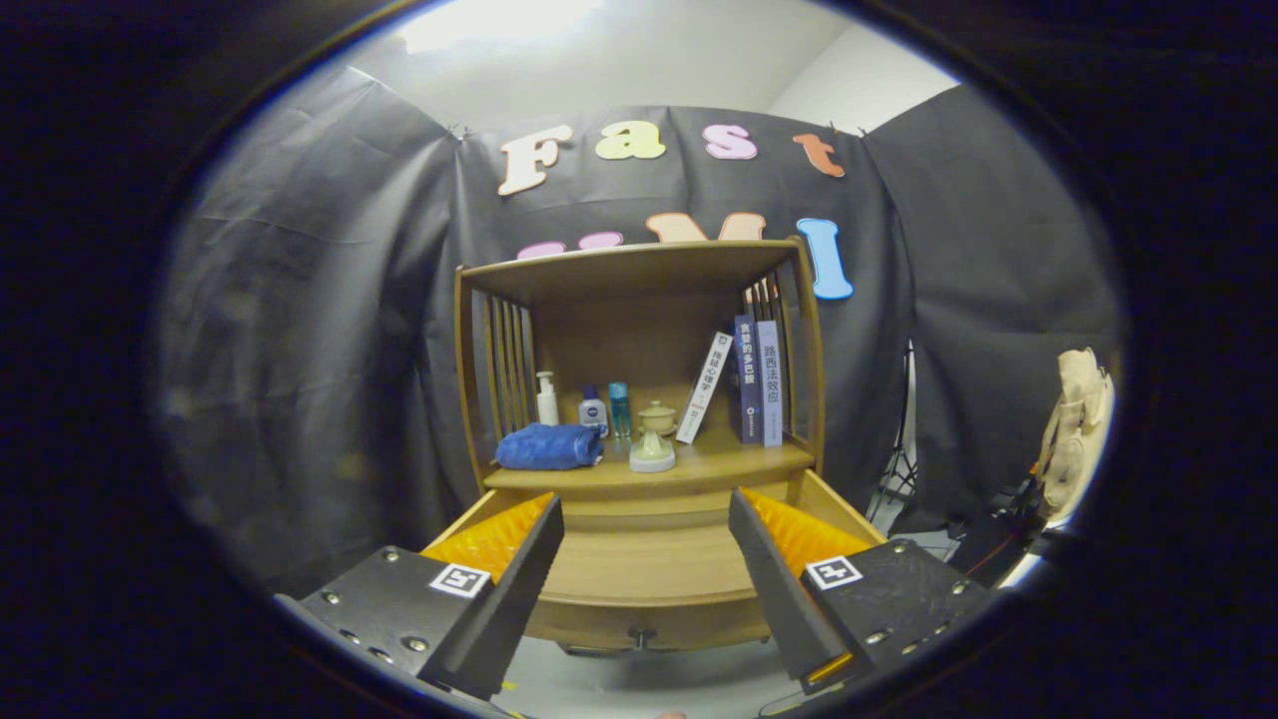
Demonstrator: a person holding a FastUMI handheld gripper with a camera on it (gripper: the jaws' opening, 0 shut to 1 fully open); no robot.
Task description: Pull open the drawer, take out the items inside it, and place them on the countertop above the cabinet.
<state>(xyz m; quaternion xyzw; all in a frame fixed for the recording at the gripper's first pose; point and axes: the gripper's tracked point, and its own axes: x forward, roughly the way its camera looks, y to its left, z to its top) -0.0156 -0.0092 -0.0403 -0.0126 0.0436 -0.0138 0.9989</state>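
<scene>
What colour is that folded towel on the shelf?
Blue; the towel shows best in the gripper view.

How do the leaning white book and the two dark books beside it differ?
Pose: the white book tilts, its top leaning toward the two dark books, which stand upright against the slatted side. Colour: white spine against blue and greyish spines. Count: one apart, two pressed together. Shared: all stand on the countertop above the open drawer. The gripper hovers over the drawer, jaws open, holding nothing.
</scene>
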